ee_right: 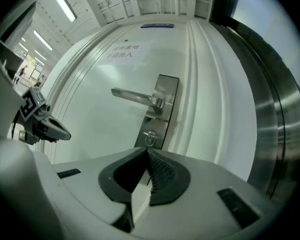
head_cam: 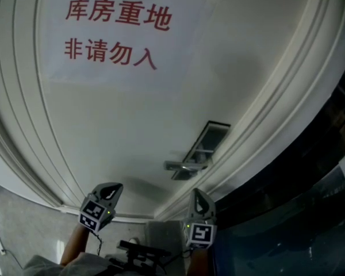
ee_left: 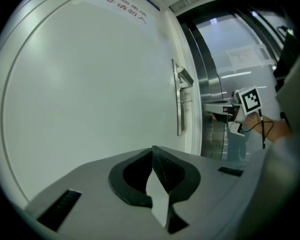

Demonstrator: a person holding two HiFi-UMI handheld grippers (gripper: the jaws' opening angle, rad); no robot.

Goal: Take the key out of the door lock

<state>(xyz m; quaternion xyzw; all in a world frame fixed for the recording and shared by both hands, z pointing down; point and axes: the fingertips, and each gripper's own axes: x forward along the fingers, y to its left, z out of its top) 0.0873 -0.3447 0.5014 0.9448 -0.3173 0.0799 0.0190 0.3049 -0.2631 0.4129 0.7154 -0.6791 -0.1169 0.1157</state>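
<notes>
Lever handle overhangs the key (seemingly clear below).

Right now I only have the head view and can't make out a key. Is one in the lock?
Observer: Yes. The right gripper view shows a key in the keyhole of the lock plate, below the lever handle.
Operator: Are the right tongs on it?
Observer: No. The right gripper is shut with nothing between its tongs, apart from the key.
Operator: And the left?
Observer: The left gripper is shut and empty too, aimed at the door panel beside the handle.
</notes>
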